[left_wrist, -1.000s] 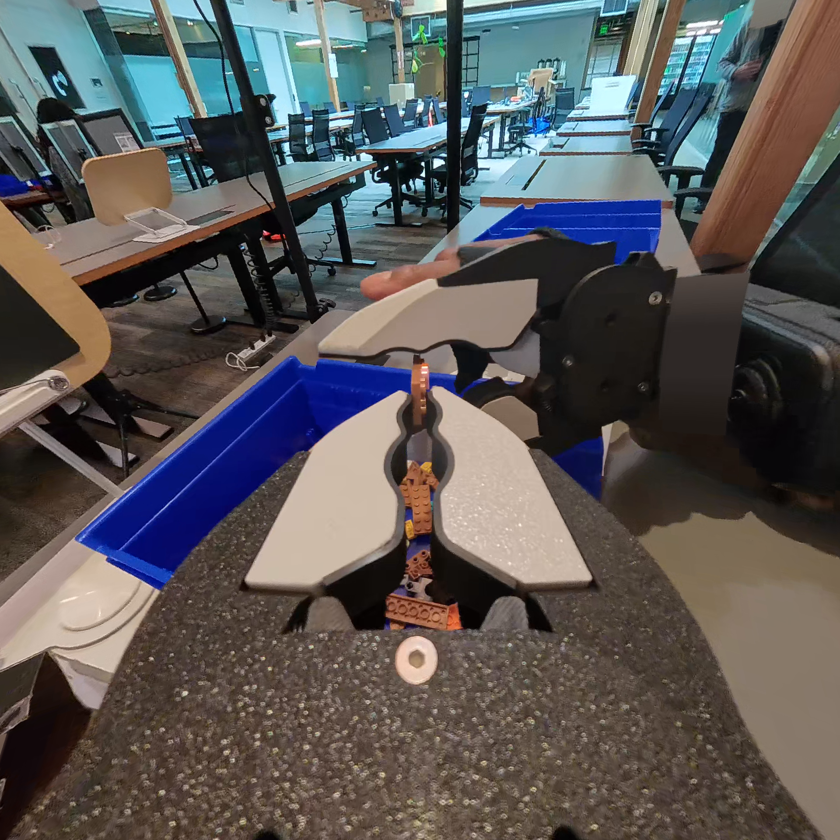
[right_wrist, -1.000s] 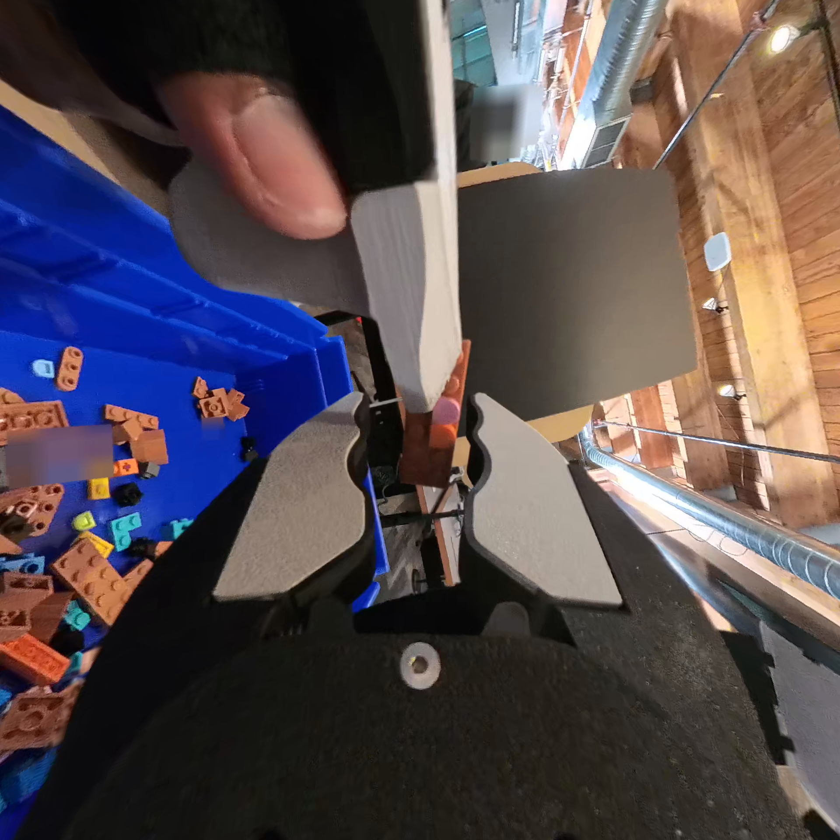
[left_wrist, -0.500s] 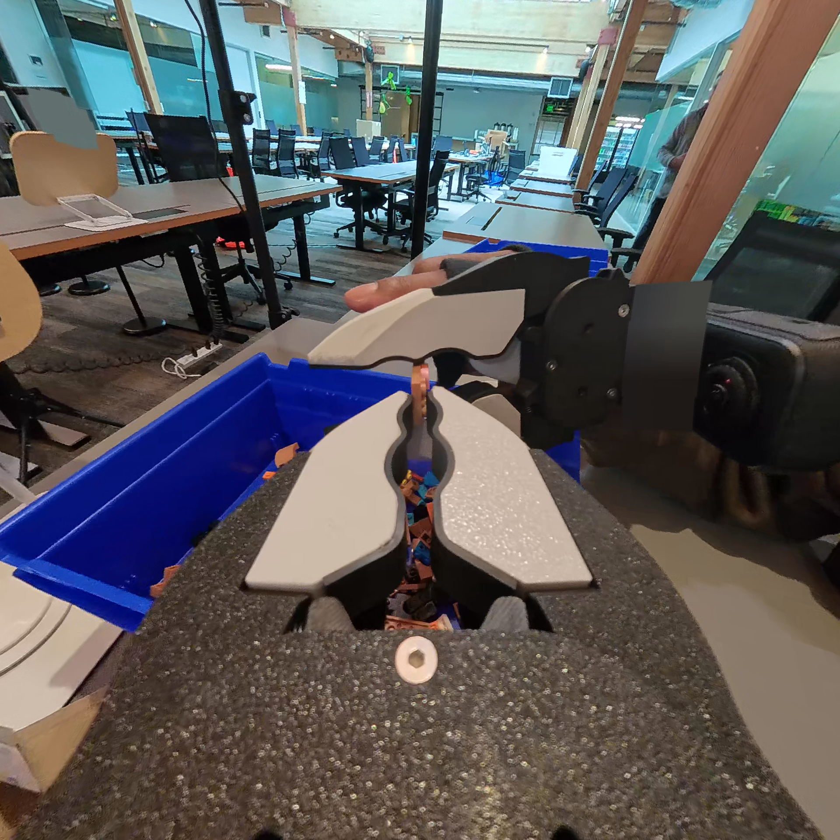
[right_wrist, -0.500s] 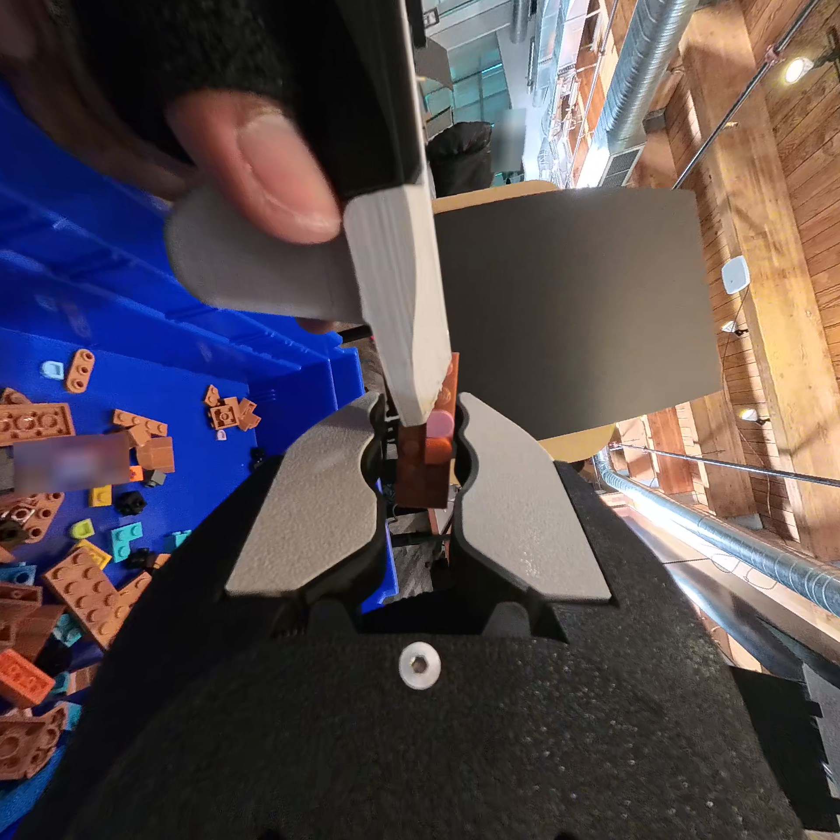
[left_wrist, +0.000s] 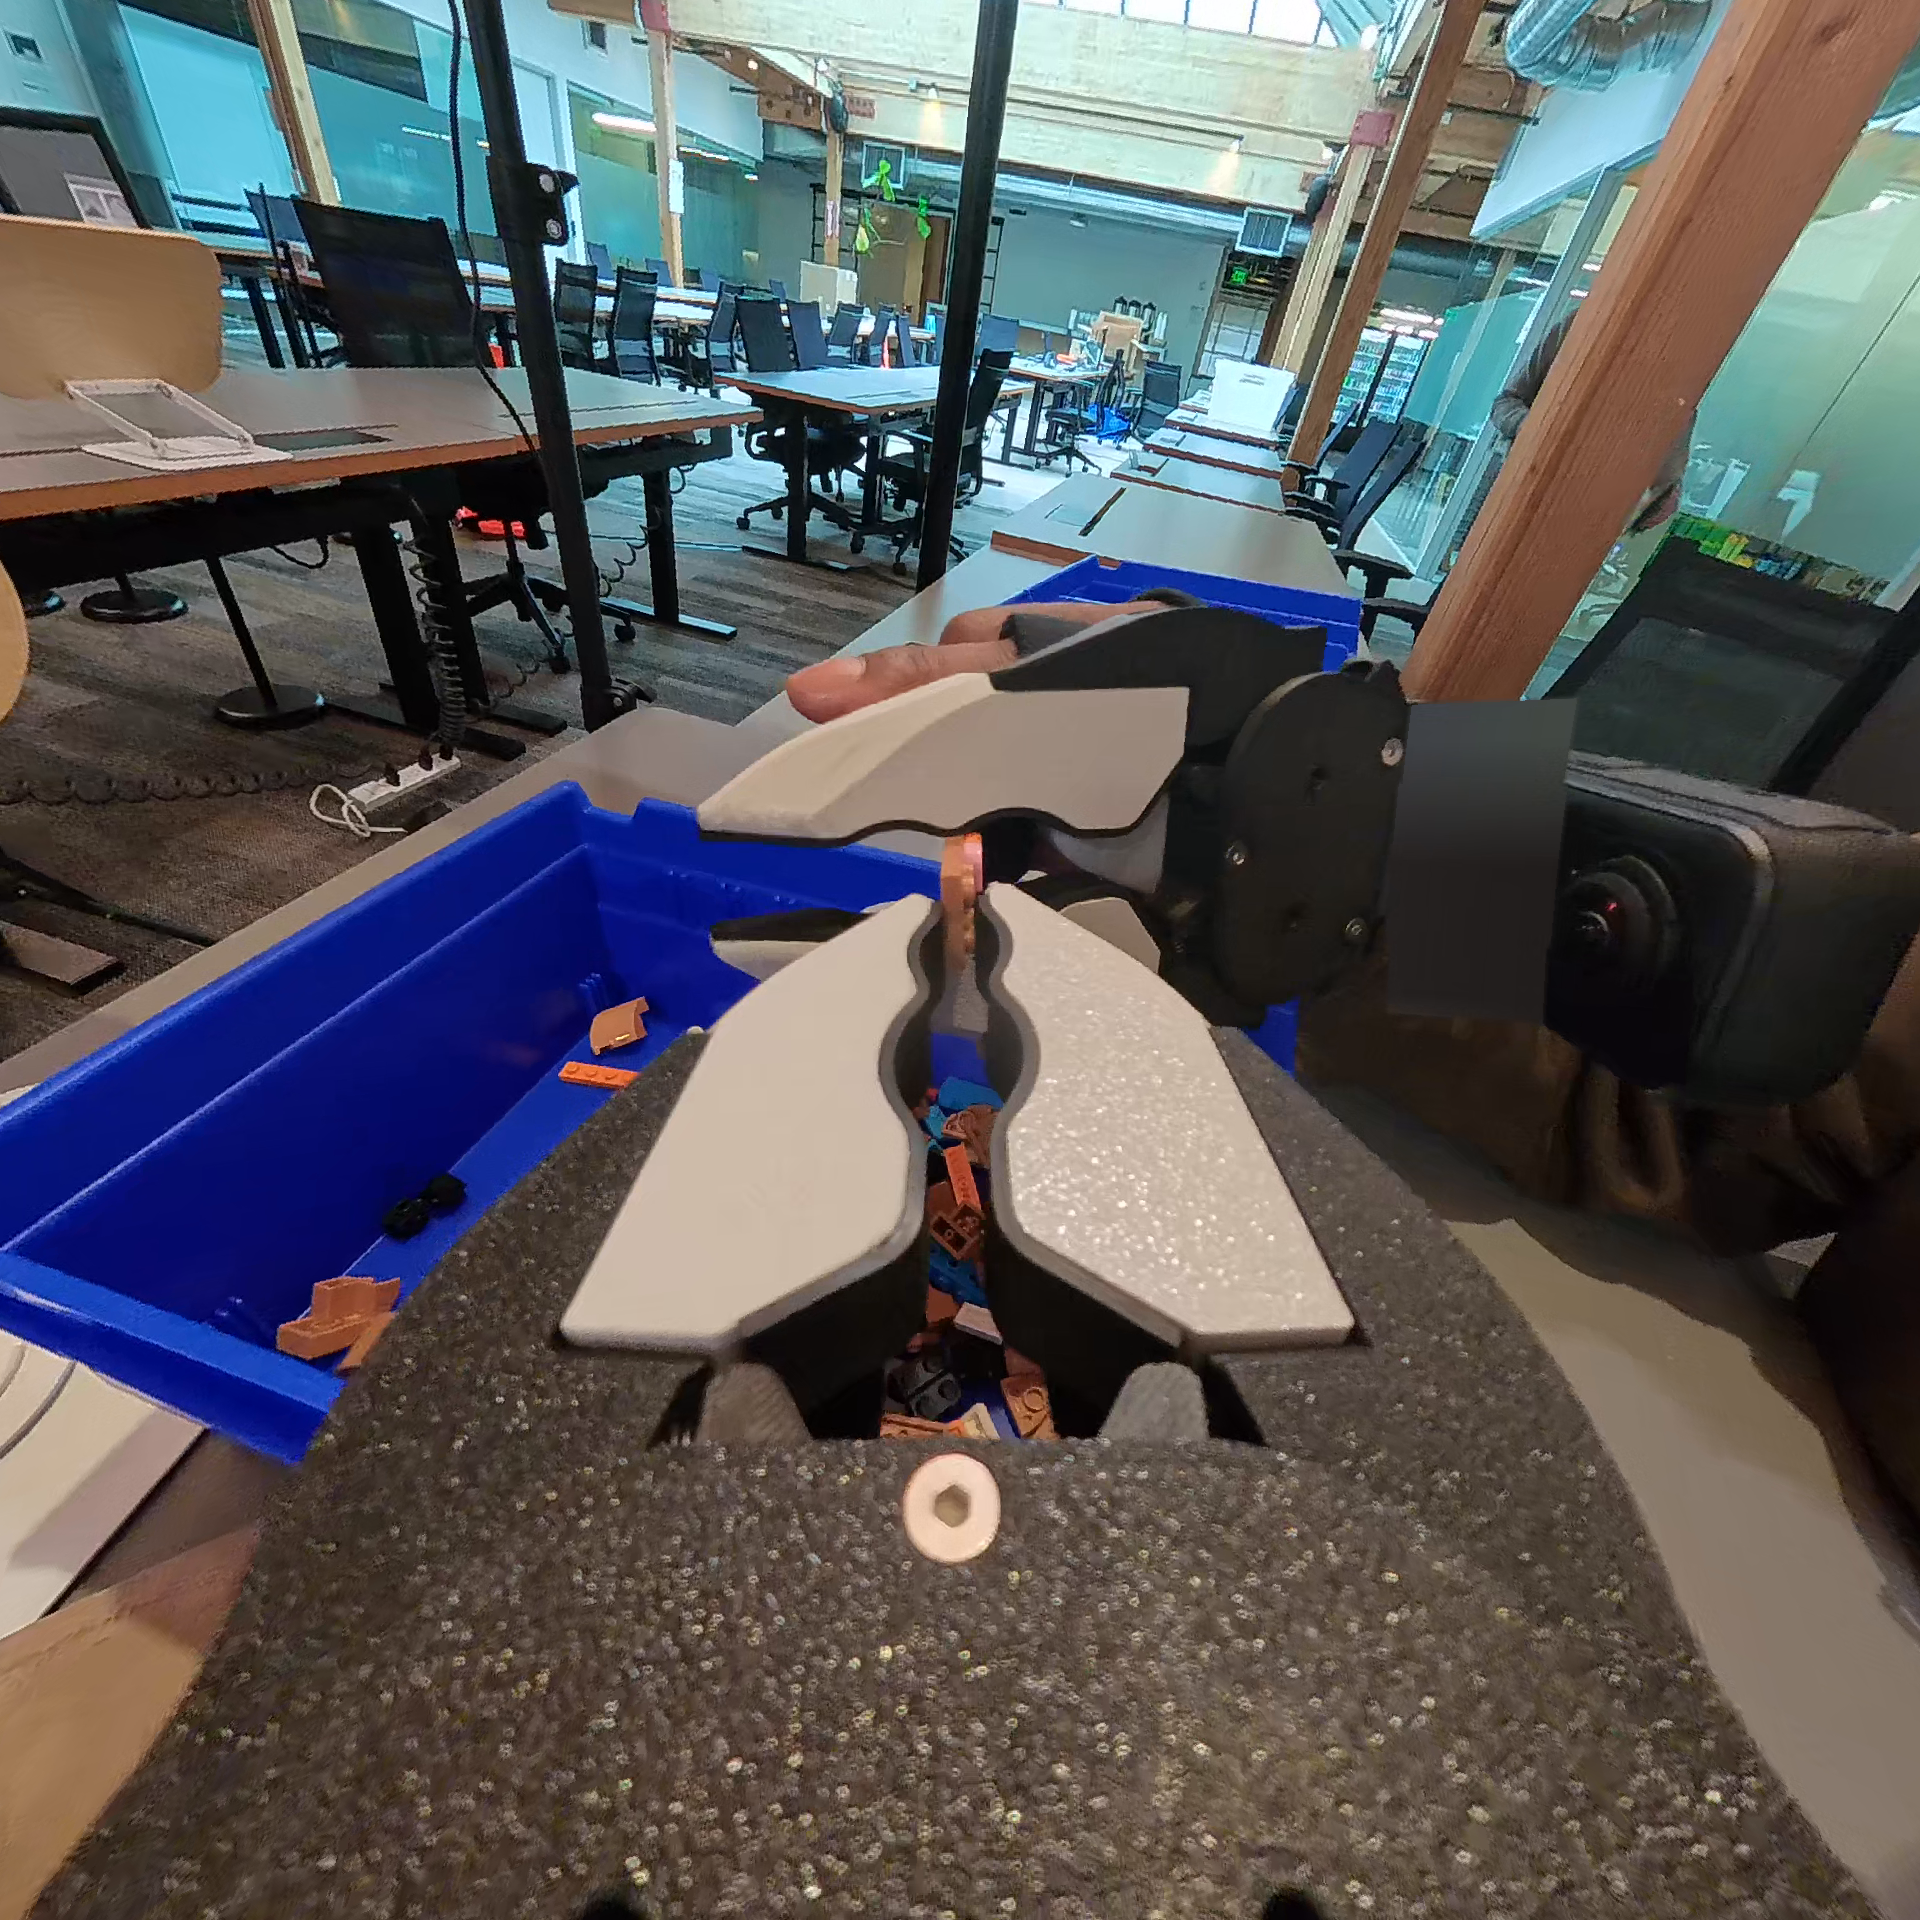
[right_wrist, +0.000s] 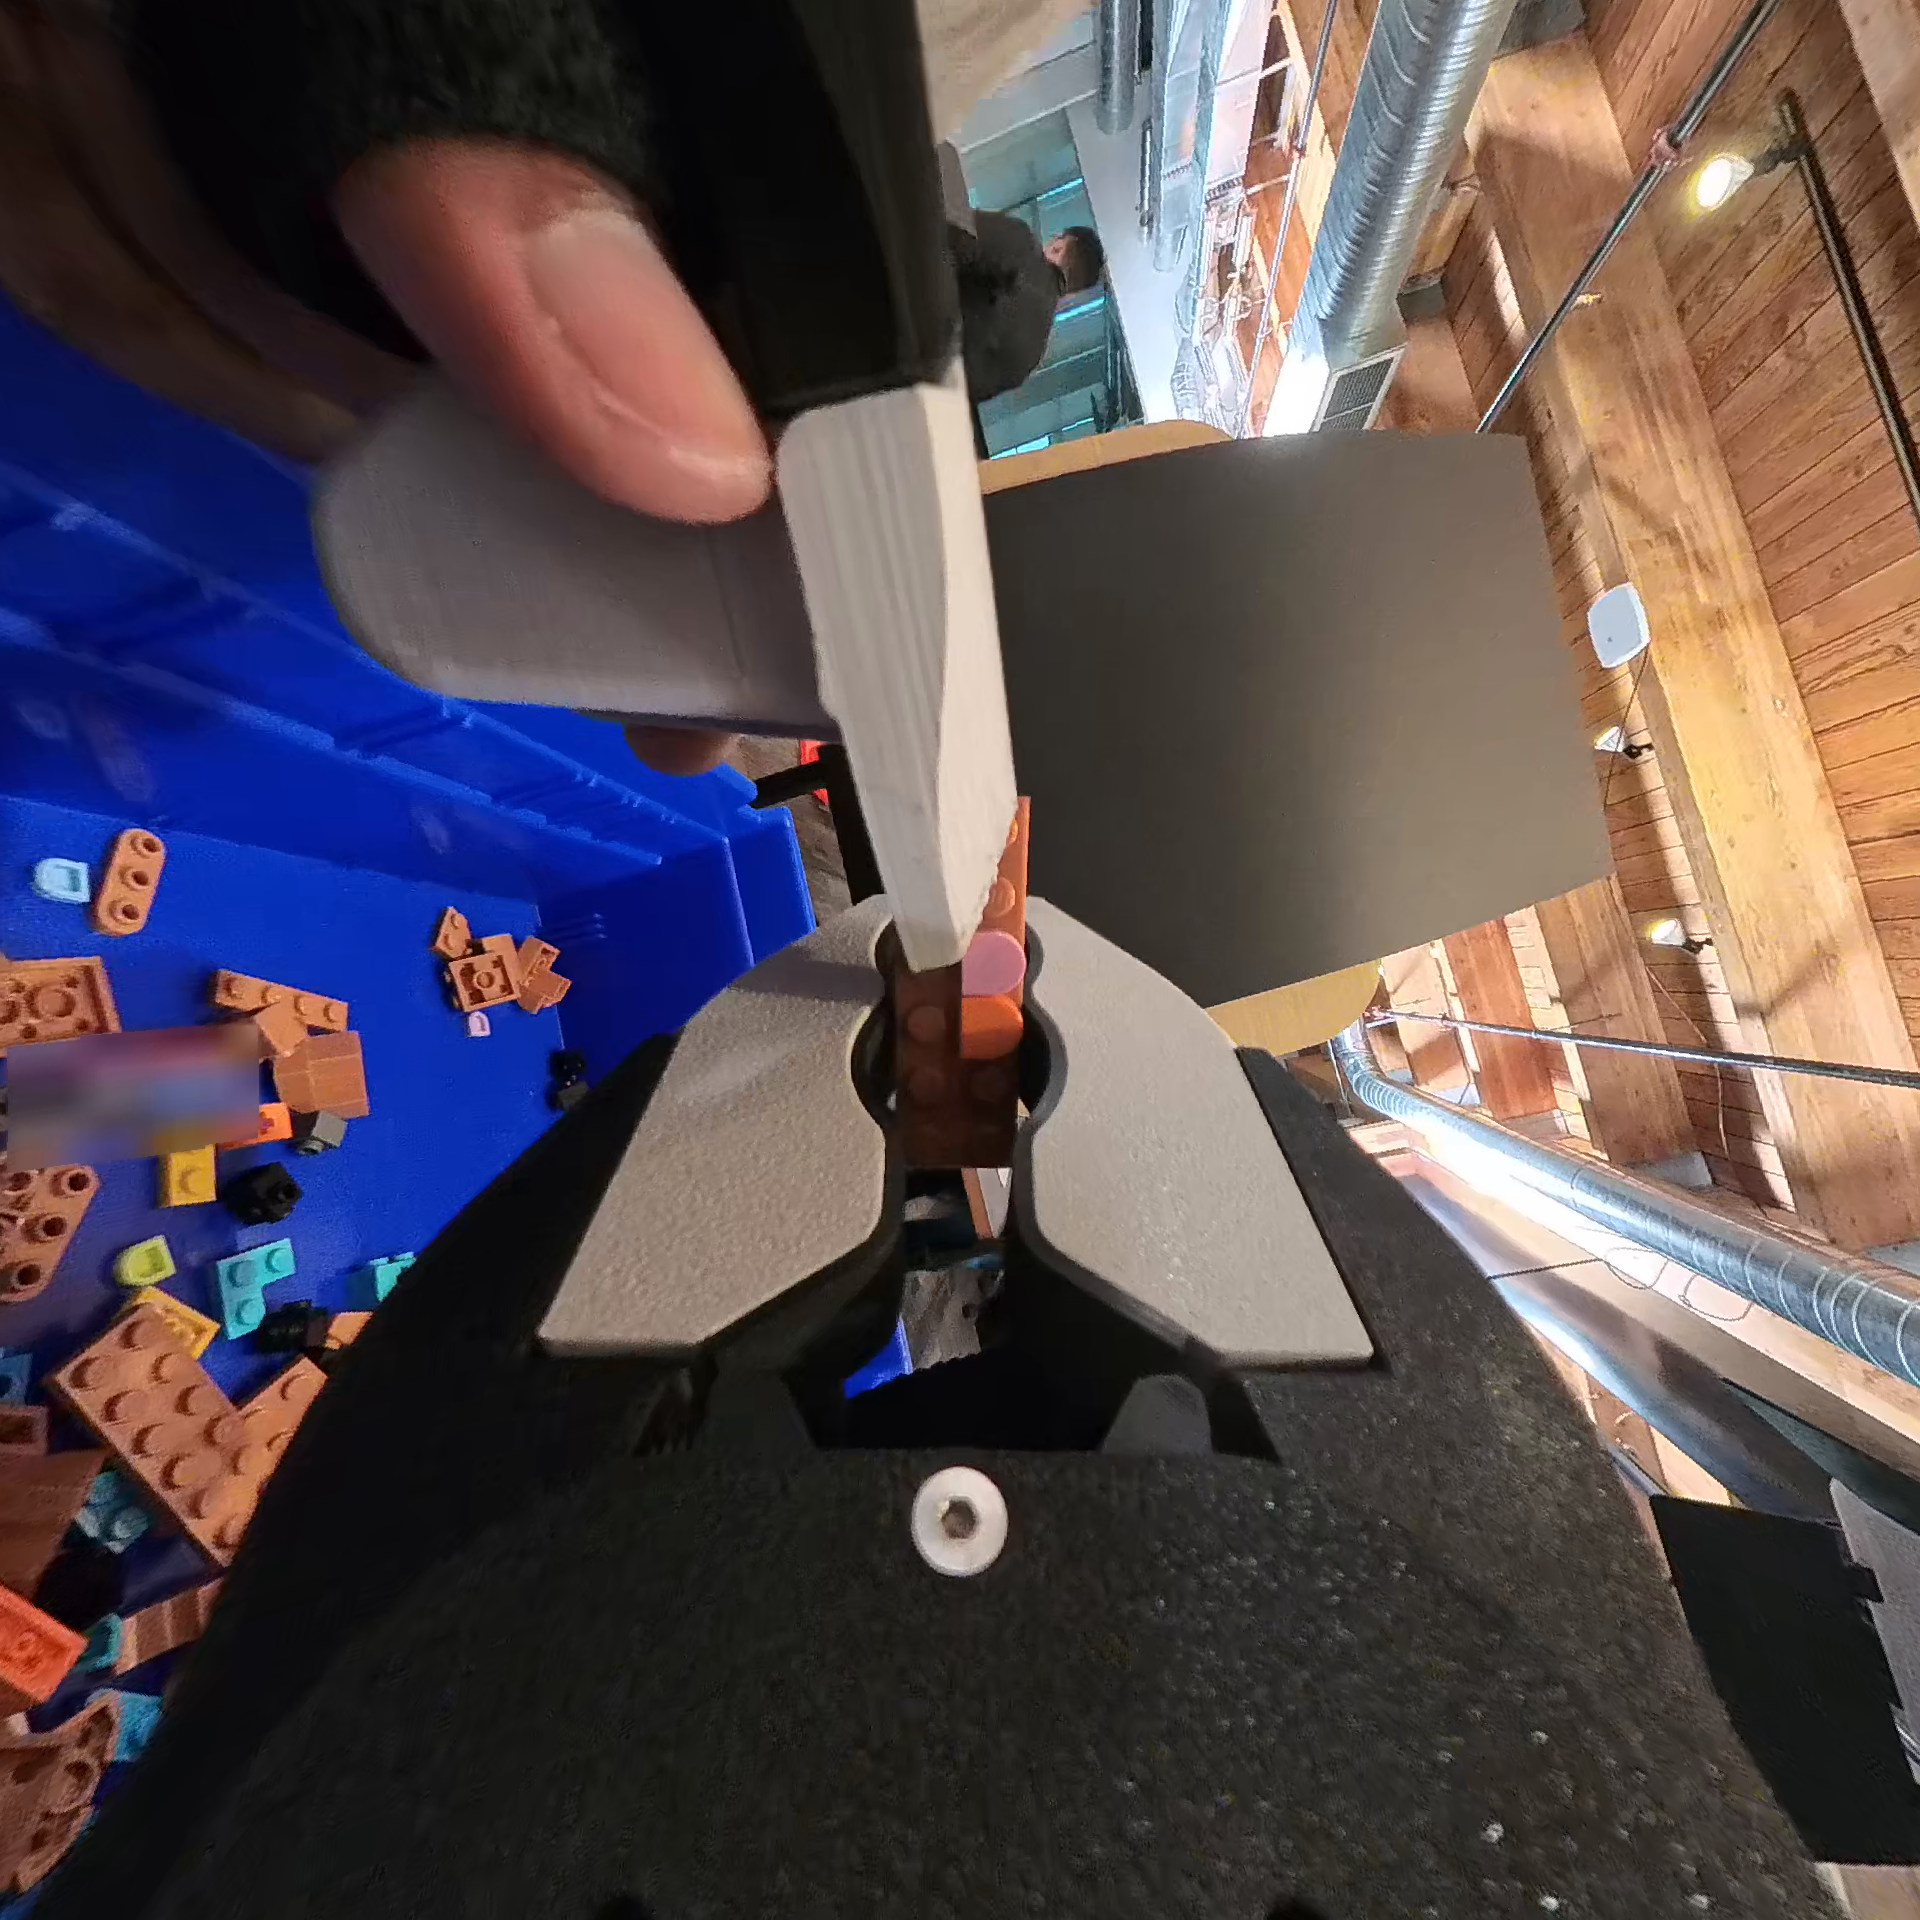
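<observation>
1. the blue bin (left_wrist: 312, 1049) sits on a grey table (left_wrist: 1662, 1455), its floor strewn with loose brown, teal and yellow building bricks (right_wrist: 156, 1413).
2. the left gripper (left_wrist: 961, 914) hangs above the bin, jaws pressed together on the thin edge of a small brown brick plate (left_wrist: 958, 894), as it was a second ago.
3. the right gripper (right_wrist: 956, 1023) has changed: a second ago its jaws stood spread either side of that plate, now they pinch it, so both grippers grip one piece, held in the air over the bin.
4. a pink round stud (right_wrist: 994, 958) and an orange one (right_wrist: 992, 1023) sit on the plate, between the right fingers.
</observation>
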